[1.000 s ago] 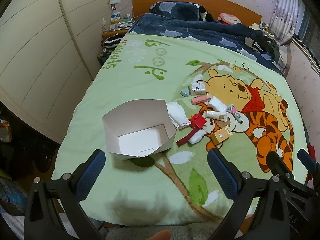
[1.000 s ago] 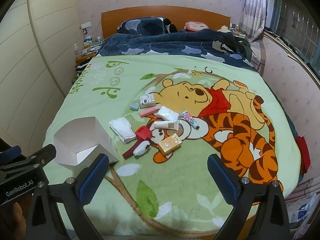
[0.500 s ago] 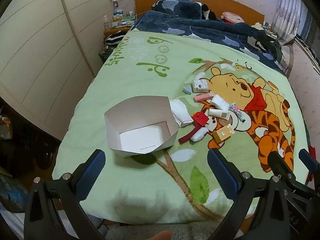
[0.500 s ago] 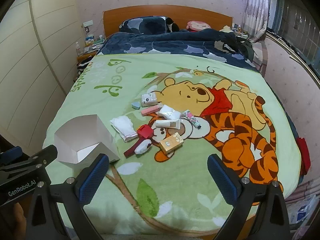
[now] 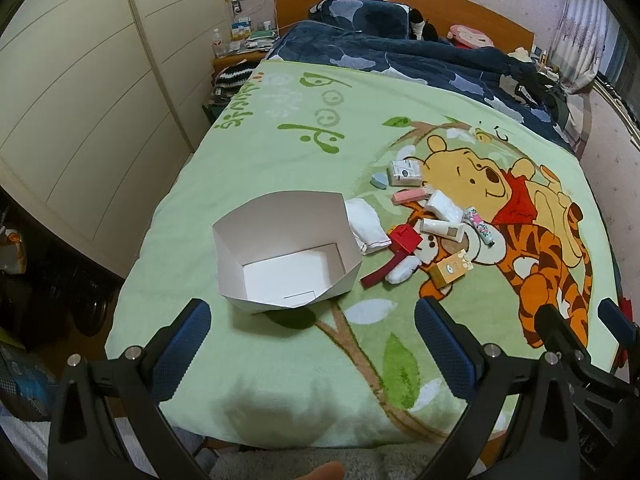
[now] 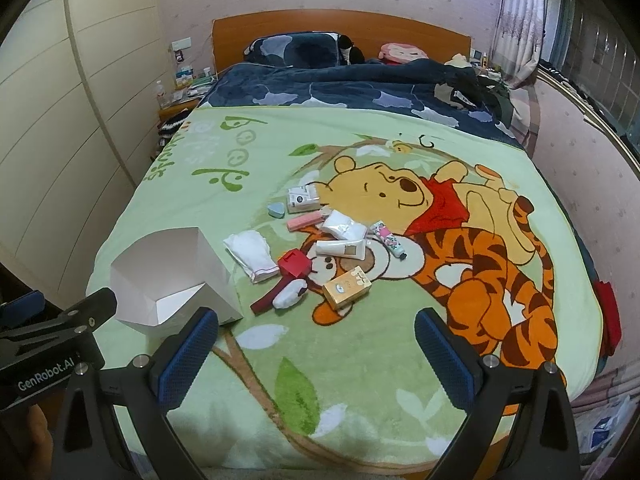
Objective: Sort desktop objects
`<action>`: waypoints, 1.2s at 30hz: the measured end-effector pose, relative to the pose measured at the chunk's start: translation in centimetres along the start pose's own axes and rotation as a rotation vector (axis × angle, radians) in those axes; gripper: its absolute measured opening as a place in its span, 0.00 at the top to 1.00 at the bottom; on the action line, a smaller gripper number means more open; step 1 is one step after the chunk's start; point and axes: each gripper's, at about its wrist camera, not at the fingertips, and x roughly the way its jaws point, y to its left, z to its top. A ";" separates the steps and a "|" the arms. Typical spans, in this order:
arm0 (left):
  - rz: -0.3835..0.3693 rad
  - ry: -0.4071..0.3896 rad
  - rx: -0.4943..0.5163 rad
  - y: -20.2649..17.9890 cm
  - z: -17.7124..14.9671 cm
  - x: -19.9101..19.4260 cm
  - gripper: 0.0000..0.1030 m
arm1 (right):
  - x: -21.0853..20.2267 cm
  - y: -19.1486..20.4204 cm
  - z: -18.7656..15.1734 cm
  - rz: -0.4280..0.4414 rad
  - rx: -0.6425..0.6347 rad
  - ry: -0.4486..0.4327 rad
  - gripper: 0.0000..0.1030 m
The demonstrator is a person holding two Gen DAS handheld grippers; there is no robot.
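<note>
An empty white paper box (image 5: 286, 254) stands open on the green blanket; it also shows in the right wrist view (image 6: 176, 280). To its right lies a cluster of small items: a white cloth (image 5: 366, 226), a red box (image 5: 404, 238), an orange carton (image 5: 450, 268), a white tube (image 5: 442, 228), a pink bar (image 5: 408, 196), a blue heart (image 5: 379, 179) and a small white box (image 5: 406, 172). My left gripper (image 5: 312, 344) is open and empty, above the bed's near edge in front of the box. My right gripper (image 6: 316, 348) is open and empty, short of the cluster.
The green Pooh blanket (image 6: 360, 360) covers the bed. A dark blue quilt (image 6: 360, 92) lies at the far end under the wooden headboard (image 6: 340, 28). A wardrobe wall (image 5: 80, 100) runs along the left. A cluttered nightstand (image 5: 240, 46) stands at the far left.
Both grippers have drawn back and risen slightly, so the box and items look a little farther away. Nothing on the bed has moved. Both jaws stay open.
</note>
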 end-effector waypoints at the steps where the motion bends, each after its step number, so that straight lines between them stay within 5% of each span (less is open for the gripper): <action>1: 0.000 0.001 0.000 0.0 0.0 0.0 0.00 | 0.0 0.0 0.0 0.000 0.000 0.000 0.02; 36: -0.004 -0.004 0.032 -1.4 0.9 0.4 0.00 | 0.6 -0.6 0.6 -0.002 0.009 0.001 0.02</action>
